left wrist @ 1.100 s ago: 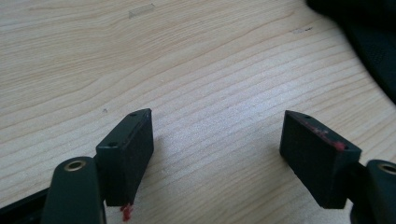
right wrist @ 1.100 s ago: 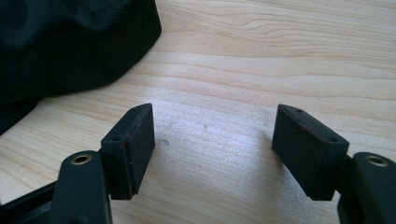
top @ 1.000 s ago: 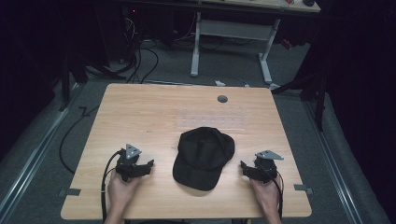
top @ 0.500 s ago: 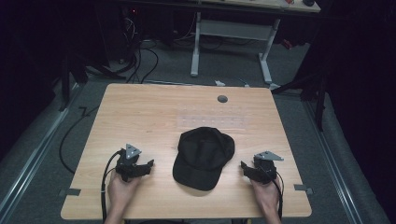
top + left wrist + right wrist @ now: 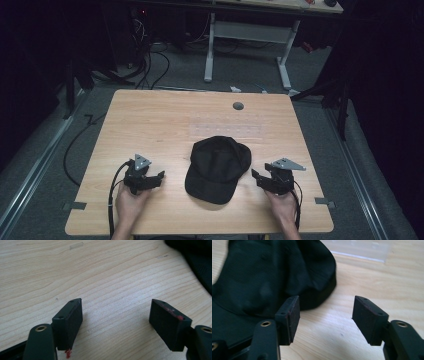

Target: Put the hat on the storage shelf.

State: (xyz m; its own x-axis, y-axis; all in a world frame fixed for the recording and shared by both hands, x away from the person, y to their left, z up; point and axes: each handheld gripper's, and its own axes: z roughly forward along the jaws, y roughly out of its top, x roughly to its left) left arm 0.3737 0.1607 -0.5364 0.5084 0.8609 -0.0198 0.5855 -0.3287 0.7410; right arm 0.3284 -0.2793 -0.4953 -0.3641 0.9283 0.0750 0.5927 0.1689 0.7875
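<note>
A black cap (image 5: 218, 167) is seen lying on the wooden table (image 5: 150, 125), between the two grippers and near the front edge. Its long axis is set nearly front to back, slightly slanted: the brim is pointed toward the person, the crown away. The left gripper (image 5: 152, 178) is held wide open left of the cap, nothing gripped. The right gripper (image 5: 256, 177), just right of the cap, has just been opening slightly; nothing lies between its jaws.
</note>
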